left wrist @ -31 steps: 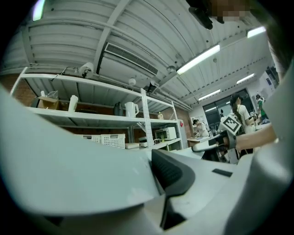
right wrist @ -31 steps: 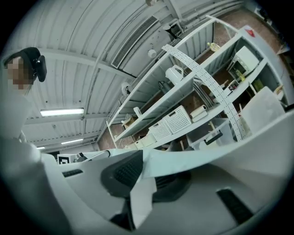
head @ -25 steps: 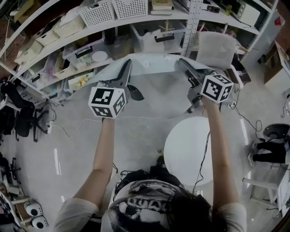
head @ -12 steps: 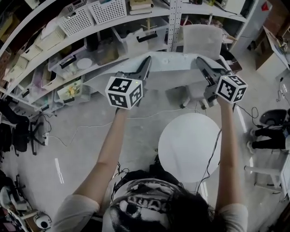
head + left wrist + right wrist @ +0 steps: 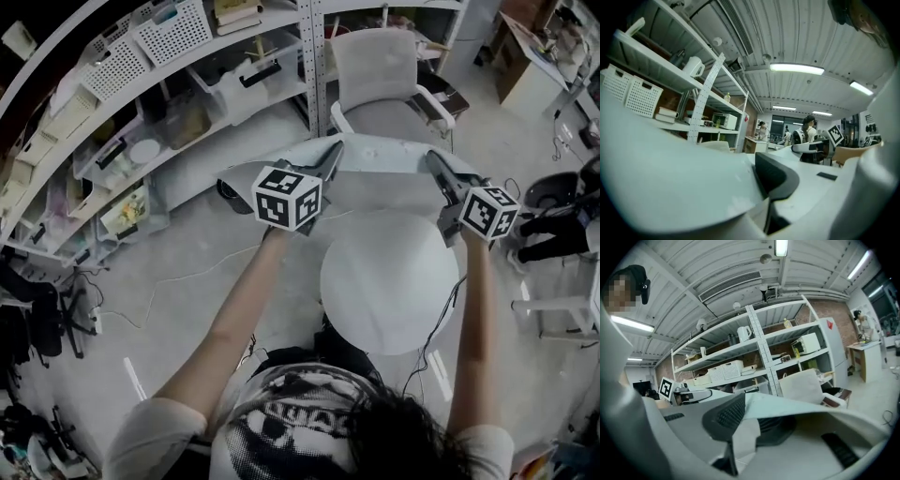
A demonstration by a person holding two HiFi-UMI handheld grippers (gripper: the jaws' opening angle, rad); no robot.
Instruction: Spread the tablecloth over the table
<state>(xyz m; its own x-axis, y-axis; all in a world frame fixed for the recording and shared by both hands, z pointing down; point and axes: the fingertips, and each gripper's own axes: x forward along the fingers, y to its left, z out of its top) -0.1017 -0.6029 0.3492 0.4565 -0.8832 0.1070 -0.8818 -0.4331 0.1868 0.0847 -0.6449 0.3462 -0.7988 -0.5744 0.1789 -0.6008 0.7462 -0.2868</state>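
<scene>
— Shelving [image 5: 169,103] loaded with white baskets [image 5: 173,30] runs beyond the round white tabletop [image 5: 389,281], and a grey chair [image 5: 375,70] stands on the tabletop's far side. Where is the tablecloth [image 5: 384,155]?
— Off the tabletop, held in the air just past its far edge, stretched as a pale band between the two tools.
— How does the left tool [image 5: 328,157] stand?
— Its dark pads [image 5: 780,176] are pressed onto one end of the cloth, beyond the tabletop's far left edge; the sheet fans wide from the pinch.
— And the right tool [image 5: 438,167]?
— It pinches the cloth's other end, beyond the tabletop's far right edge, with a fold hanging down between the pads.
— Does the cloth touch the tabletop?
— From the head view, a strip of grey floor [image 5: 187,272] shows between cloth and tabletop, and the round top lies uncovered.
</scene>
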